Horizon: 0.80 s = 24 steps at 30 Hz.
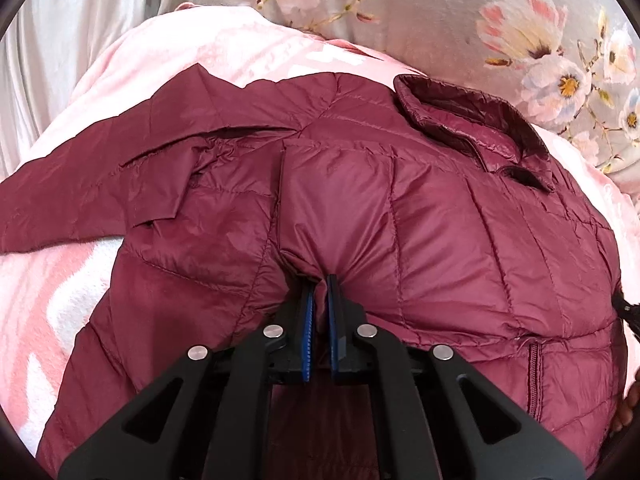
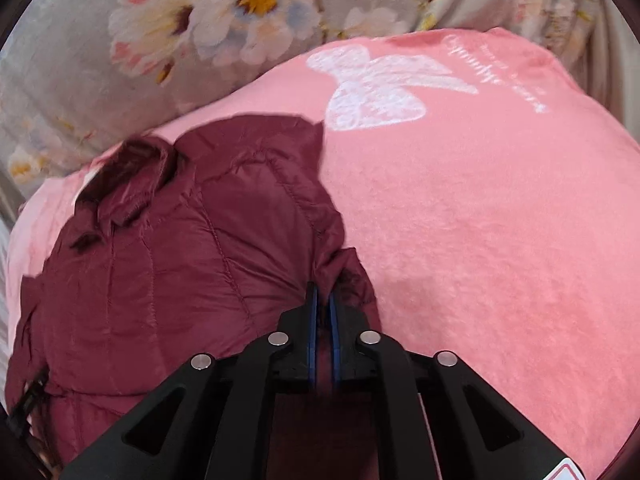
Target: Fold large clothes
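A maroon quilted puffer jacket (image 1: 440, 220) lies spread on a pink blanket (image 1: 60, 304), collar (image 1: 472, 124) at the upper right and one sleeve (image 1: 80, 192) stretched to the left. My left gripper (image 1: 319, 284) is shut on a pinched fold of the jacket fabric near its middle seam. In the right wrist view the same jacket (image 2: 160, 280) fills the lower left, collar (image 2: 128, 176) toward the top left. My right gripper (image 2: 323, 292) is shut on the jacket's right-hand edge, fabric bunched between its blue pads.
The pink blanket (image 2: 480, 240) with a white bow print (image 2: 368, 88) spreads wide to the right of the jacket. Grey bedding printed with flowers (image 1: 520, 28) lies behind it. A hand (image 1: 630, 400) and the other gripper's black tip show at the left wrist view's right edge.
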### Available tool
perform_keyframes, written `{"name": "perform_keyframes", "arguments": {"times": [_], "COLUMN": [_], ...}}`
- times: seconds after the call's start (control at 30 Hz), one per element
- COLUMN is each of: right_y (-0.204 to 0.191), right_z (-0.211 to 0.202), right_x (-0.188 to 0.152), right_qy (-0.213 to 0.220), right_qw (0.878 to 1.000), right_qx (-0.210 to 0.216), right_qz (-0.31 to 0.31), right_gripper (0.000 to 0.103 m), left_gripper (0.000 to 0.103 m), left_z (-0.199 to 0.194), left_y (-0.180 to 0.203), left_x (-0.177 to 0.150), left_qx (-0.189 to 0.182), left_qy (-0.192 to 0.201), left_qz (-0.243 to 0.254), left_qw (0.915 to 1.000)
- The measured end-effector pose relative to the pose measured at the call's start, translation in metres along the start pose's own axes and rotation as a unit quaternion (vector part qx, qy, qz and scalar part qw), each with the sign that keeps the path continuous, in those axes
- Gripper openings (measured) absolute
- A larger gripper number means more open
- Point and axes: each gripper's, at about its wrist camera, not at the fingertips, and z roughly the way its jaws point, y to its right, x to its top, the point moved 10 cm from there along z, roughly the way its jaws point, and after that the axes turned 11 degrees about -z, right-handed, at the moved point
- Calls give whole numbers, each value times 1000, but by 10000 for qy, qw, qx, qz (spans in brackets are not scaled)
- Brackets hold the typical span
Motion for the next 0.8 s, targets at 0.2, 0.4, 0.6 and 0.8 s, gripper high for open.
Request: {"name": "perform_keyframes", "arguments": {"times": [0.2,0.4,0.6,0.8], "right_y": [-112,-210,-213,-217], "right_z": [-61,-25,8,8], "right_x": [5,-39,-69,-73], "right_qy": [606,49,-269,-122], "right_qw": [9890,9723,9724,9720], "right_qx": [738,1210,1234,991], "right_qz": [-1131,-1997,-1963,-2128], "right_gripper": [11,11,10,9], "left_gripper": [5,6,10,11], "left_z": [1,1,1,2], "left_y": [1,-1,0,1], "left_x": [0,0,0,0], "left_qx": [-112,-294,-438,-447], "left_qy": [30,6,-11,-7], "left_qz": [-102,-261,-332,-331], "left_qw": [9999,9992,9985,9984]}}
